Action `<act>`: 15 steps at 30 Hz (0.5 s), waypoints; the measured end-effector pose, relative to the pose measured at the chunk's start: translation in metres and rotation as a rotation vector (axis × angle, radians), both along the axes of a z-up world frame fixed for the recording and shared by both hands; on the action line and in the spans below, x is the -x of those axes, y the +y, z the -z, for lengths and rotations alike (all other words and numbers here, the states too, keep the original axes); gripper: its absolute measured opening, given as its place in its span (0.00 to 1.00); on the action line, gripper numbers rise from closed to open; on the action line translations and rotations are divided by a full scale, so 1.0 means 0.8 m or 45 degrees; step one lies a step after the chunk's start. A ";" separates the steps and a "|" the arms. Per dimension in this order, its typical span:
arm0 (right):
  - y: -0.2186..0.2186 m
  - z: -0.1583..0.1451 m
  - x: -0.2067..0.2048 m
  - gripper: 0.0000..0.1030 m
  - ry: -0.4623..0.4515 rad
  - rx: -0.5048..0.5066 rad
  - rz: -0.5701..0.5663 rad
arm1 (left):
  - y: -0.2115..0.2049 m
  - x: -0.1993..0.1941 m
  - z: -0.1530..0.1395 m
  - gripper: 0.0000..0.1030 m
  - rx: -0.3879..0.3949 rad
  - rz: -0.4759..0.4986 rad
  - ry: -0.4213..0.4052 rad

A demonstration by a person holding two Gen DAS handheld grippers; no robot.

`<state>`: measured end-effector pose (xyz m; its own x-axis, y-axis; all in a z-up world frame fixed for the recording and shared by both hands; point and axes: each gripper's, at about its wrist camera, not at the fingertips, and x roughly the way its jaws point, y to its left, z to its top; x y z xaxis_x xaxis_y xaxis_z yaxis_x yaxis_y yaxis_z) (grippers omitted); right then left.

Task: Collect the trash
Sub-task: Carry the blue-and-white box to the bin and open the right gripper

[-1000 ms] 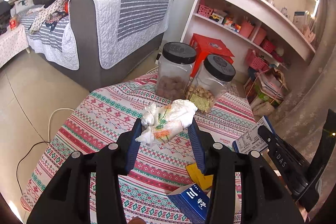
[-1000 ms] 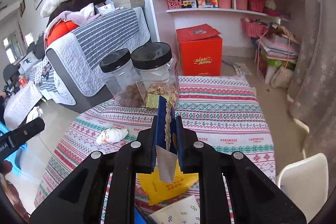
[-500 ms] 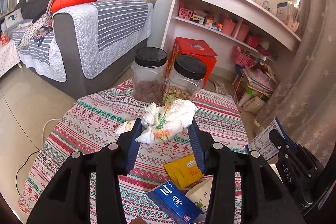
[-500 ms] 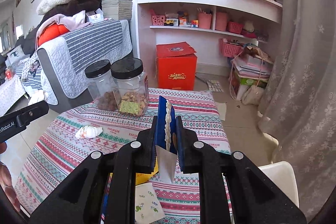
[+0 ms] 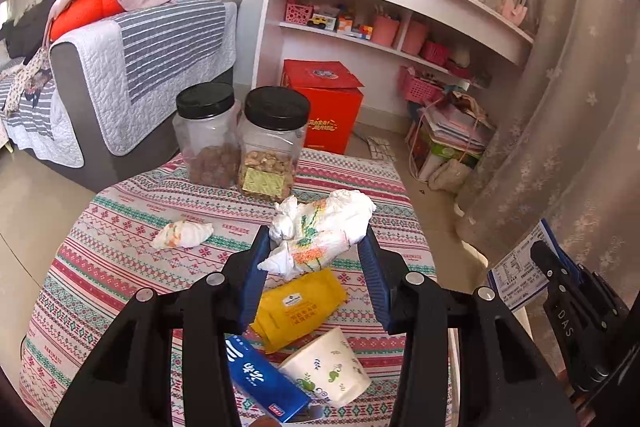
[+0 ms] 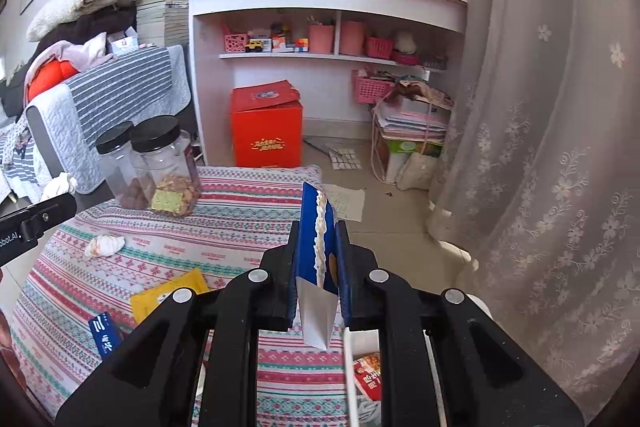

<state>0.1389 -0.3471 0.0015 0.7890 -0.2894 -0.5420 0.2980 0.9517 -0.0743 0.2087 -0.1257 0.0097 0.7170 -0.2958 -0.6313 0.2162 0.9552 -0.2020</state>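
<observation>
**Both grippers carry trash above the patterned table**

Little writing reads clearly: "DAS" on the right gripper's black body, "obot.AI" on the left's. The left gripper (image 5: 316, 247) has its blue pads part-way apart, pressed on a crumpled floral tissue (image 5: 320, 231) that bulges above them. The right gripper (image 6: 318, 259) is squeezed nearly flat on a blue wrapper (image 6: 316, 247) standing upright between its fingers. Another tissue wad (image 5: 182, 235), a yellow packet (image 5: 300, 307), a blue pack (image 5: 262, 383) and a paper cup (image 5: 328, 367) lie on the tablecloth (image 5: 120, 267).
</observation>
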 end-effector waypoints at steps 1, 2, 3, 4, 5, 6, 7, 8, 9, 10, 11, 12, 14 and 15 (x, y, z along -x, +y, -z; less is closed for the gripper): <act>-0.008 0.001 0.004 0.15 0.002 0.004 0.019 | -0.008 0.001 0.000 0.43 -0.002 0.014 -0.001; -0.016 0.002 0.008 0.15 0.004 0.007 0.037 | -0.018 0.003 0.001 0.43 -0.004 0.029 0.000; -0.025 0.002 0.012 0.15 0.006 0.006 0.055 | -0.027 0.005 0.002 0.43 -0.005 0.045 0.001; -0.034 0.003 0.017 0.16 0.010 0.006 0.073 | -0.037 0.007 0.003 0.43 -0.007 0.060 0.003; -0.043 0.004 0.021 0.16 0.013 0.009 0.092 | -0.046 0.009 0.004 0.43 -0.010 0.077 0.005; -0.051 0.005 0.025 0.16 0.019 0.011 0.109 | -0.056 0.010 0.004 0.43 -0.013 0.093 0.005; -0.058 0.007 0.030 0.16 0.024 0.010 0.127 | -0.065 0.013 0.005 0.43 -0.016 0.109 0.006; -0.068 0.008 0.035 0.16 0.031 0.006 0.146 | -0.074 0.016 0.006 0.43 -0.019 0.125 0.008; -0.077 0.011 0.040 0.16 0.038 0.001 0.162 | -0.083 0.018 0.007 0.43 -0.020 0.140 0.010; -0.087 0.013 0.046 0.16 0.047 -0.001 0.181 | -0.093 0.020 0.008 0.43 -0.022 0.156 0.013; -0.096 0.016 0.051 0.17 0.057 -0.001 0.198 | -0.103 0.023 0.009 0.43 -0.023 0.172 0.014; -0.103 0.018 0.056 0.17 0.067 -0.001 0.213 | -0.112 0.025 0.009 0.43 -0.026 0.187 0.015; -0.119 0.025 0.065 0.17 0.086 -0.007 0.242 | -0.131 0.029 0.011 0.43 -0.032 0.219 0.018; -0.126 0.027 0.070 0.17 0.094 -0.010 0.255 | -0.141 0.032 0.012 0.43 -0.034 0.236 0.021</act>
